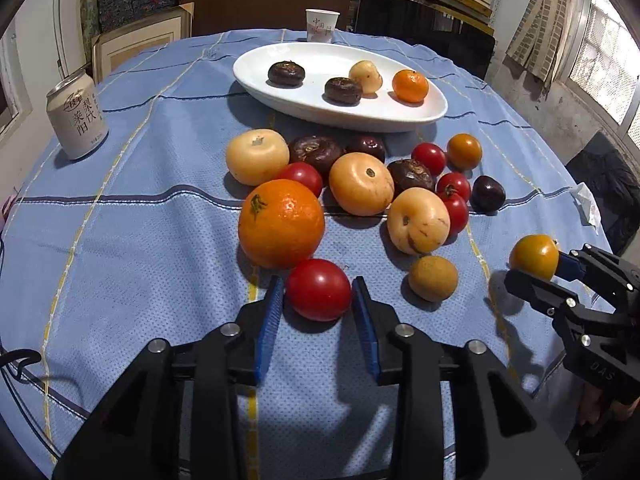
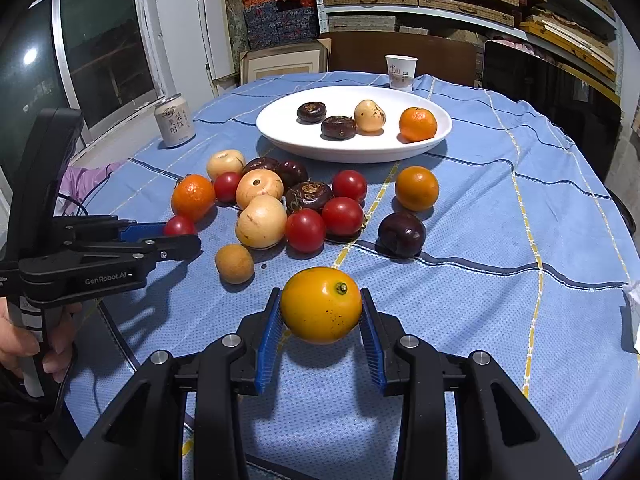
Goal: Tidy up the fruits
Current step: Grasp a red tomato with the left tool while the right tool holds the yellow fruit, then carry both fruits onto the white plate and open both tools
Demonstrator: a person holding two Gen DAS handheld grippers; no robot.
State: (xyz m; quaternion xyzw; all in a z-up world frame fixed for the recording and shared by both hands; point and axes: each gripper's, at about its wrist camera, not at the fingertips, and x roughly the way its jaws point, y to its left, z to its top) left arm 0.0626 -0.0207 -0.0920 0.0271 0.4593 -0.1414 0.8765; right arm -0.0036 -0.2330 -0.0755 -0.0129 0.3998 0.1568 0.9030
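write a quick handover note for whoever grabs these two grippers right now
Left hand-held gripper: closed on a red cherry tomato on the blue checked tablecloth, beside the large orange.
Right hand-held gripper: shut on a yellow-orange tomato, just above the cloth.
Done: the white oval plate holds two dark brown water chestnuts, one pale yellow fruit and one small mandarin.
Left: both gripped tomatoes, plus the loose pile of red tomatoes, pale yellow fruits, dark fruits and orange ones in front of the plate.
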